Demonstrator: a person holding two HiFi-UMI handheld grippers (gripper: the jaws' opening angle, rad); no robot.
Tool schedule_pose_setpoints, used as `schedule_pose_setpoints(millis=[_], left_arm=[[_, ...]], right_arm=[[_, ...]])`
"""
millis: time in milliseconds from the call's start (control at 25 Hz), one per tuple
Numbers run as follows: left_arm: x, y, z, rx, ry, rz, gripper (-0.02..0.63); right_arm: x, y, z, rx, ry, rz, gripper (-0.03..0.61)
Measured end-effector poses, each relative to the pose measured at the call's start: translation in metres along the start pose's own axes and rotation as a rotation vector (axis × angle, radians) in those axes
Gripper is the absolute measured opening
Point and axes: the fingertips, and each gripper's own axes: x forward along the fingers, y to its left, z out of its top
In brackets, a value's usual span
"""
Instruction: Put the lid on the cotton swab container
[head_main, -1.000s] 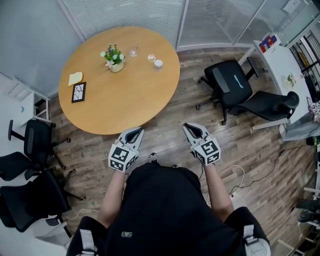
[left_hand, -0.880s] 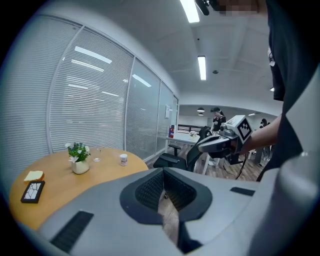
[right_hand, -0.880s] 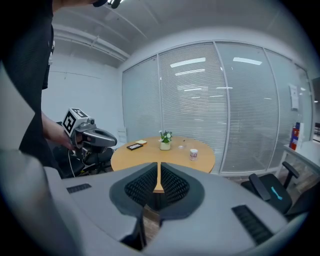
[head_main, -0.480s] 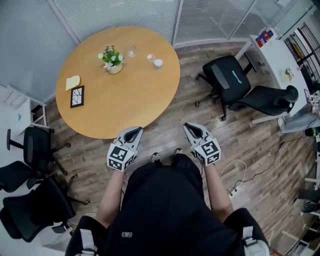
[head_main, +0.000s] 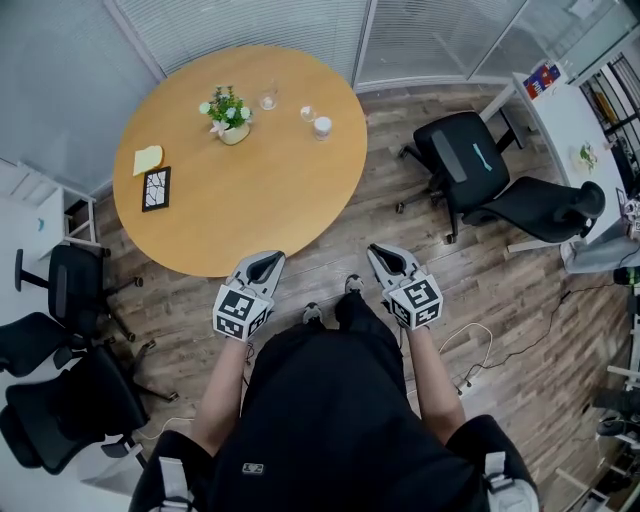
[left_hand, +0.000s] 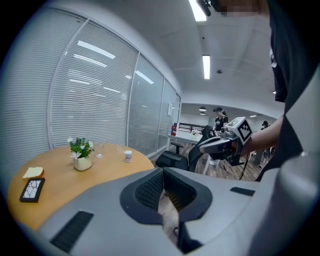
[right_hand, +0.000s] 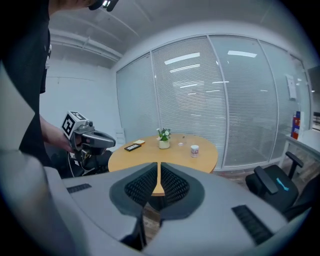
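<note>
Pressed together, gripping nothing, on left gripper (head_main: 267, 261) and right gripper (head_main: 384, 257) alike, low at the near edge of the round table (head_main: 250, 205). Well beyond, across the tabletop: cotton swab container (head_main: 322, 127), probable clear lid (head_main: 308, 114) just beside. Likely light, stiff, slippery plastic; best pinched gently across the rim.

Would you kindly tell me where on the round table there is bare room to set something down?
The near half of the round table is bare, from the dark tile across to the right edge. The far edge is crowded: potted plant, glass, cotton swab container. The yellow pad takes the left edge.
</note>
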Motion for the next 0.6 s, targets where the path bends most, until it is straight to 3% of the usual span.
schedule_pose_setpoints(millis=[600], left_arm=[[0.068, 0.012, 0.032, -0.034, -0.001, 0.100, 0.009]], right_arm=[[0.025, -0.075, 0.002, -0.006, 0.037, 0.116, 0.014]])
